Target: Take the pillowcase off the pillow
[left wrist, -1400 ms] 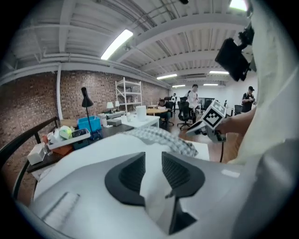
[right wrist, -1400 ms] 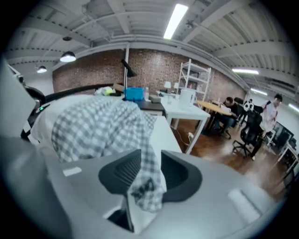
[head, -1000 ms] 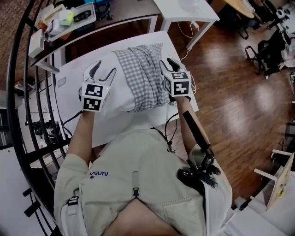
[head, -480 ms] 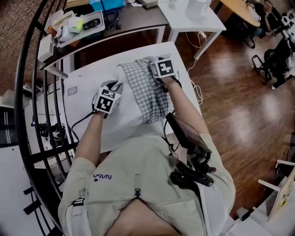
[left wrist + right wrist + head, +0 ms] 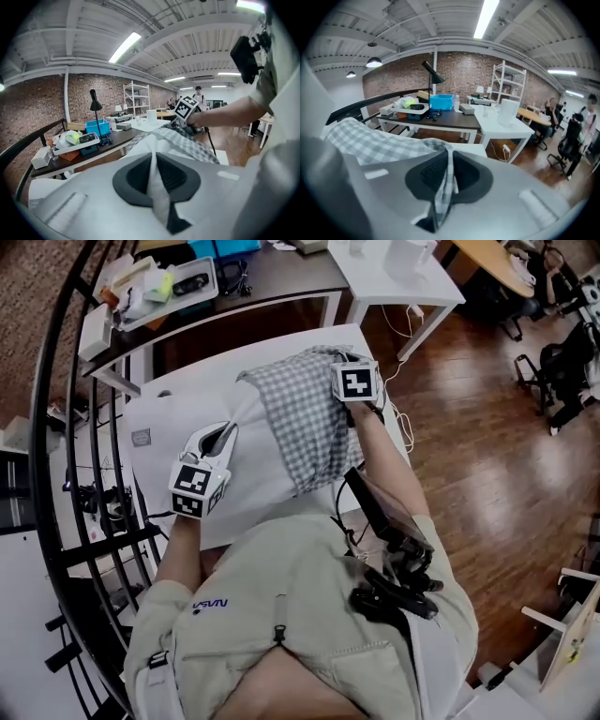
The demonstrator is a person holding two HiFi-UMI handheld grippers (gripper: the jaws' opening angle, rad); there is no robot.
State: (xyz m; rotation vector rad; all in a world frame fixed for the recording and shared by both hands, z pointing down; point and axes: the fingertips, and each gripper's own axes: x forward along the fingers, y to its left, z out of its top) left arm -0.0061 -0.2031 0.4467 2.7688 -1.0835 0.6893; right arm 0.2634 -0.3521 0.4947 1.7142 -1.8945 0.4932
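On the dark desk point(image 5: 281, 276) beyond the work table, a pale tray point(image 5: 150, 292) holds a yellow-green object and a dark one, both too small to name. A blue bin point(image 5: 214, 247) stands just beside it; its contents do not show. Tray and bin also appear in the right gripper view, with a black desk lamp point(image 5: 431, 70) rising near them.

Pillowcase point(image 5: 305, 413): grey-and-white check, bunched and rucked over the right-hand part of the pillow, far end drawn up into a peak.
Pillow point(image 5: 246, 460): plain white, left part bare, lying on the white table point(image 5: 178, 395) in front of the person.

Left gripper point(image 5: 225, 433): jaws have just been closing and are now clamped on a fold of the white pillow fabric. The fold runs up between the pads in that gripper's own view.
Right gripper point(image 5: 349, 371): jaws have likewise just been closing and now pinch a twist of the check pillowcase at its far right corner.

Around:
- white side table point(image 5: 403, 268) at upper right
- wood floor point(image 5: 487, 446) to the right
- office chairs point(image 5: 553, 352) farther off
- black metal railing point(image 5: 56, 427) curving along the left
- thin cable point(image 5: 401, 427) trailing off the table's right edge, near the right forearm
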